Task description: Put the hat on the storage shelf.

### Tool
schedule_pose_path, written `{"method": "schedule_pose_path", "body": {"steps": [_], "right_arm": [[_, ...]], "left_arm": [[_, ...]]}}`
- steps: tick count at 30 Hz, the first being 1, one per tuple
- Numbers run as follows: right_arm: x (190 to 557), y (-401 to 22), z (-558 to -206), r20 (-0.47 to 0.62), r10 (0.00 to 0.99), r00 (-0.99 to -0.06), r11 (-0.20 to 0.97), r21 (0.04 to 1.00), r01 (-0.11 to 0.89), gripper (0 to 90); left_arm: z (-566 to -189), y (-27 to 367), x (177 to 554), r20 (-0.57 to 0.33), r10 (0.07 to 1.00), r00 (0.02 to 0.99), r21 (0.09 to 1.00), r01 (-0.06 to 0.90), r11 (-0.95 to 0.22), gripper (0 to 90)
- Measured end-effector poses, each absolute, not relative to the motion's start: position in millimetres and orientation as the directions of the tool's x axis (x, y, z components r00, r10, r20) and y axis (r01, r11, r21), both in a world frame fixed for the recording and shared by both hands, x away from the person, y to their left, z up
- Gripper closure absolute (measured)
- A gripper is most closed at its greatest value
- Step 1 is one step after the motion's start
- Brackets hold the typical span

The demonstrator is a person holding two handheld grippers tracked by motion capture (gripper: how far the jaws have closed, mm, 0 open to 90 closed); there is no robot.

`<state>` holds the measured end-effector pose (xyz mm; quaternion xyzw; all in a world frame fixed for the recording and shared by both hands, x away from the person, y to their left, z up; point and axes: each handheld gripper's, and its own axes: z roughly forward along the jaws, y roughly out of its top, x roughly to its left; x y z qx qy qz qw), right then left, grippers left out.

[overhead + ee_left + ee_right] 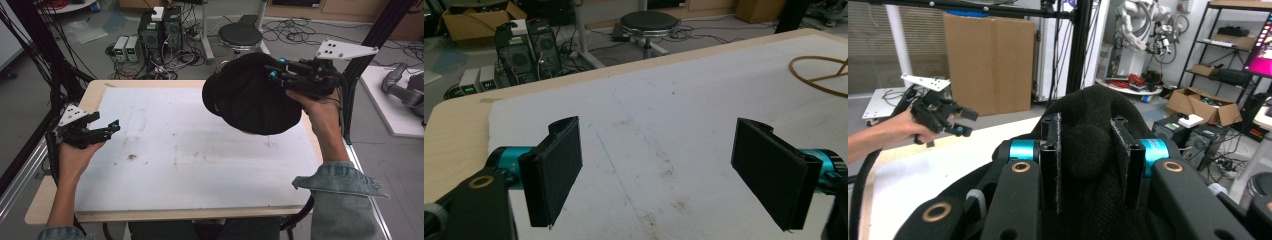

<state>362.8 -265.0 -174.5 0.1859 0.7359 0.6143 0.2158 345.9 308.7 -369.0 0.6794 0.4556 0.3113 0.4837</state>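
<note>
- Black knitted fabric, a soft hat [250, 100], hangs in the air over the far right part of the counter [200, 165], clear of the white mat [190, 150] that covers it.
- Right gripper [274, 70] is clamped on a bunched fold of the hat; in the right gripper view the jaws pinch a rounded lump of the knit [1090, 150] between them, with the rest draping below.
- Left gripper [111, 127] waits at the near left edge of the counter, jaws spread wide and holding nothing; the left gripper view looks between its jaws onto bare, stained mat [659, 150].
- Judged from this, the step in hand is carrying the hat to be set down or passed across.
- To do it well: keep the pinch firm, since soft knit can slide out of a small fold.
- Lower the hat until its hanging edge meets the mat before letting go, so it lands flat instead of crumpled.
- If the left gripper joins, it should take the free brim [212, 97], well apart from the right one's hold.
</note>
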Motion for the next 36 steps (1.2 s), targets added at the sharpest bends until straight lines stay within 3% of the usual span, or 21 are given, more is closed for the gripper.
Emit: {"method": "schedule_pose_path", "body": {"steps": [17,36], "right_arm": [[396.2,-272.4,-174.4,-0.06,0.589,-0.806,0.165,0.985,0.048,71.3],[406.8,-275.4,-161.0,-0.067,0.617,-0.784,0.134,0.991,0.02,71.2]], "left_arm": [[-369.0,309.4,346.0,-0.018,0.919,0.393,0.941,0.316,-0.117,20.6],[-369.5,308.6,346.1,-0.016,0.918,0.397,0.94,0.32,-0.121,20.6]]}}
